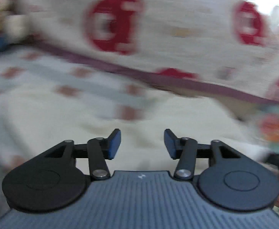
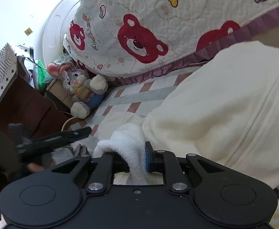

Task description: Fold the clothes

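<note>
The left gripper [image 1: 142,143] hung with its two blue-padded fingers [image 1: 114,144] apart and nothing between them, over the cream fleece garment [image 1: 158,118]; that view was smeared by blur. The right gripper [image 2: 134,158] was clamped on a fold of white fluffy fleece [image 2: 128,145] at the garment's near edge, the fabric bunched up over the left finger and pressed against the blue pad on the right.

The cream fleece garment [image 2: 225,105] lay across the bed, whose sheet was pale with grey stripes and reddish-brown squares [image 2: 139,95], and a long raised seam ran along the garment's right part. Behind it, towards the far edge of the bed, rose a white quilted blanket printed with red bear faces and edged with a purple frill [image 2: 149,28]. At the bed's left edge a grey plush rabbit with pink ears [image 2: 78,87] leaned beside a dark brown wooden cabinet [image 2: 30,103]. The left gripper's dark finger [image 2: 63,136] showed blurred at the near left.
</note>
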A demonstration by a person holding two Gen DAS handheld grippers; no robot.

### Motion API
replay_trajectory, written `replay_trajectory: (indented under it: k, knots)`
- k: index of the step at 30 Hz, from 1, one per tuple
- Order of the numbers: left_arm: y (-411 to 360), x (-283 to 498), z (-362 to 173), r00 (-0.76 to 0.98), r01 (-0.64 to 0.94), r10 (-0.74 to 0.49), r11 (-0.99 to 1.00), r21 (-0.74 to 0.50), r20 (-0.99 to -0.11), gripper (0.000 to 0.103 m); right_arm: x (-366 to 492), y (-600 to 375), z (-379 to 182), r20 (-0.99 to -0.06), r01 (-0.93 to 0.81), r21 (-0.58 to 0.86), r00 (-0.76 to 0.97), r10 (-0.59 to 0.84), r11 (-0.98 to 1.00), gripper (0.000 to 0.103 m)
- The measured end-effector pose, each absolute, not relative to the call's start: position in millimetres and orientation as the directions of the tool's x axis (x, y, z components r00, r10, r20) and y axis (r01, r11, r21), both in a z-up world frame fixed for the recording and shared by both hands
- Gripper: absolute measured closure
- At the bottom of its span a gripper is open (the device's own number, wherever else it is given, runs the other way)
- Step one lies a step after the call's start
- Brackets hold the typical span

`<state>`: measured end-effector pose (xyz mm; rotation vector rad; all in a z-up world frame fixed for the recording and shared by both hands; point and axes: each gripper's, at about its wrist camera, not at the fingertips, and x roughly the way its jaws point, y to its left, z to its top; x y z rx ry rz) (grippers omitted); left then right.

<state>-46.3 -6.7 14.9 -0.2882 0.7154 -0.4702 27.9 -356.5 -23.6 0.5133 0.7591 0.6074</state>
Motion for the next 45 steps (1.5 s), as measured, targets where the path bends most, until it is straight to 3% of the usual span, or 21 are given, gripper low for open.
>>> replay_trajectory:
  k: [5, 8, 14, 17, 18, 20, 21, 22, 26, 27, 29, 35, 39, 45]
  knots:
    - [-70, -60, 17, 0.490, 0.525, -0.662, 0.744, -0.414, -0.567, 0.045, 37, -367, -16, -0.524, -0.233, 0.622, 0.586, 0.618, 0.748, 0.087]
    - [-98, -71, 12, 0.411, 0.592, -0.687, 0.701, -0.398, -0.599, 0.045, 40, -373, -20, -0.516, -0.200, 0.663, 0.576, 0.634, 0.721, 0.087]
    - [-138, -80, -4, 0.302, 0.557, -0.705, 0.677, -0.481, -0.642, 0.042, 36, -379, -16, -0.513, -0.180, 0.684, 0.570, 0.642, 0.707, 0.087]
    - [-158, -79, -22, 0.316, 0.539, -0.660, 0.716, -0.443, -0.682, 0.039, 33, -384, -18, -0.454, -0.179, 0.751, 0.560, 0.693, 0.636, 0.087]
    - [-164, -80, -29, 0.332, 0.504, -0.620, 0.753, -0.423, -0.711, 0.042, 33, -385, -19, -0.432, -0.178, 0.773, 0.556, 0.710, 0.609, 0.087]
    - [-171, -84, -41, 0.346, 0.463, -0.583, 0.787, -0.407, -0.735, 0.067, 31, -385, -19, -0.394, -0.205, 0.790, 0.552, 0.735, 0.578, 0.087]
    - [-173, -87, -43, 0.368, 0.472, -0.576, 0.792, -0.387, -0.730, 0.089, 30, -384, -18, -0.393, -0.222, 0.781, 0.553, 0.735, 0.584, 0.087]
    - [-173, -89, -40, 0.402, 0.481, -0.559, 0.803, -0.352, -0.725, 0.095, 29, -384, -17, -0.399, -0.238, 0.764, 0.557, 0.729, 0.600, 0.087]
    - [-167, -92, -19, 0.575, 0.485, -0.476, 0.853, -0.191, -0.665, 0.096, 19, -410, -16, -0.369, -0.226, 0.770, 0.605, 0.705, 0.597, 0.079]
    - [-161, -89, -14, 0.597, 0.471, -0.473, 0.861, -0.194, -0.648, 0.096, 15, -421, -15, -0.353, -0.213, 0.778, 0.630, 0.692, 0.591, 0.071]
    - [-144, -79, -5, 0.621, 0.434, -0.481, 0.869, -0.239, -0.619, 0.096, 9, -443, -17, -0.361, -0.171, 0.769, 0.679, 0.640, 0.616, 0.065]
    - [-114, -19, 4, 0.648, 0.353, -0.468, 0.884, -0.307, -0.601, 0.097, -9, -489, -44, -0.603, 0.101, 0.552, 0.735, 0.312, 0.828, 0.062]
    - [-96, 7, -3, 0.709, 0.259, -0.393, 0.918, -0.302, -0.586, 0.097, -13, -511, -72, -0.598, 0.213, 0.638, 0.742, 0.302, 0.740, 0.062]
    - [-69, 11, -25, 0.703, 0.172, -0.356, 0.925, -0.338, -0.616, 0.097, -7, -518, -82, -0.591, 0.235, 0.664, 0.747, 0.305, 0.709, 0.060]
